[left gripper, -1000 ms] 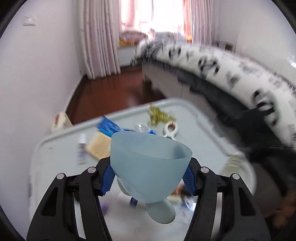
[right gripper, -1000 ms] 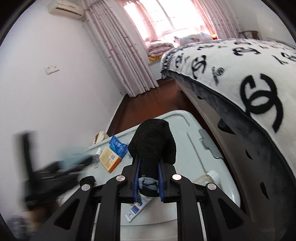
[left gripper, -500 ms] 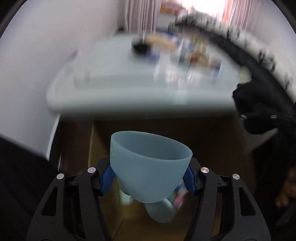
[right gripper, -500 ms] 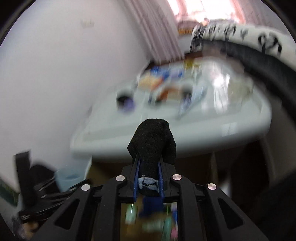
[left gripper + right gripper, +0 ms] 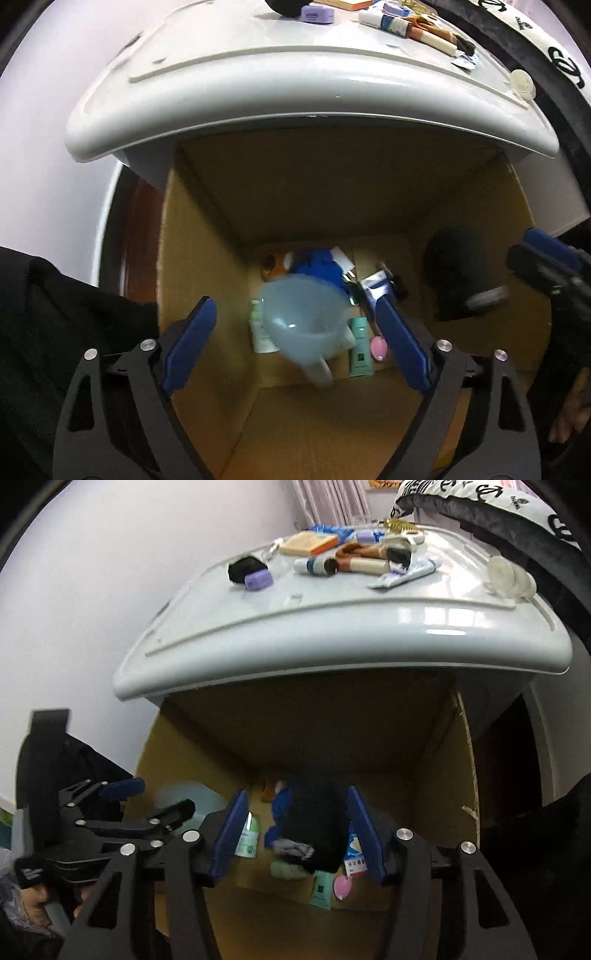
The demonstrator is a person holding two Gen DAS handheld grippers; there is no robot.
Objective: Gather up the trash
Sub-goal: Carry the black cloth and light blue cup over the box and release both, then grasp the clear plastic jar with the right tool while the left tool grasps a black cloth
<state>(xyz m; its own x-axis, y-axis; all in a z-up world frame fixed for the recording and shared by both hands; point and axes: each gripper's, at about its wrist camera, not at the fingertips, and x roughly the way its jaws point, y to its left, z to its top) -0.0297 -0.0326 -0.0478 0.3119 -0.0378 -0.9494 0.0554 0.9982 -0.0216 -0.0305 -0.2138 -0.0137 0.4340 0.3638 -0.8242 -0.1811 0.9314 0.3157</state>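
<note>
White wall (image 5: pixel 92 602) left; pink curtains (image 5: pixel 332 498) beyond; logo-print blanket (image 5: pixel 517 502) at right.

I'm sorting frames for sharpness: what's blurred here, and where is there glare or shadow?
Left wrist view: the pale blue cup is smeared between the opening jaws, the black sock too; the cardboard box interior is dim. Right wrist view: the sock is a dark smear between opening jaws, window glare streaks the white lid edge, and fisheye bends it.

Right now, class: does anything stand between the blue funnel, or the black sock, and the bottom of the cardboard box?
Nothing visible does. The blue funnel and black sock hang free between opening jaws, over trash already lying in the open cardboard box.
</note>
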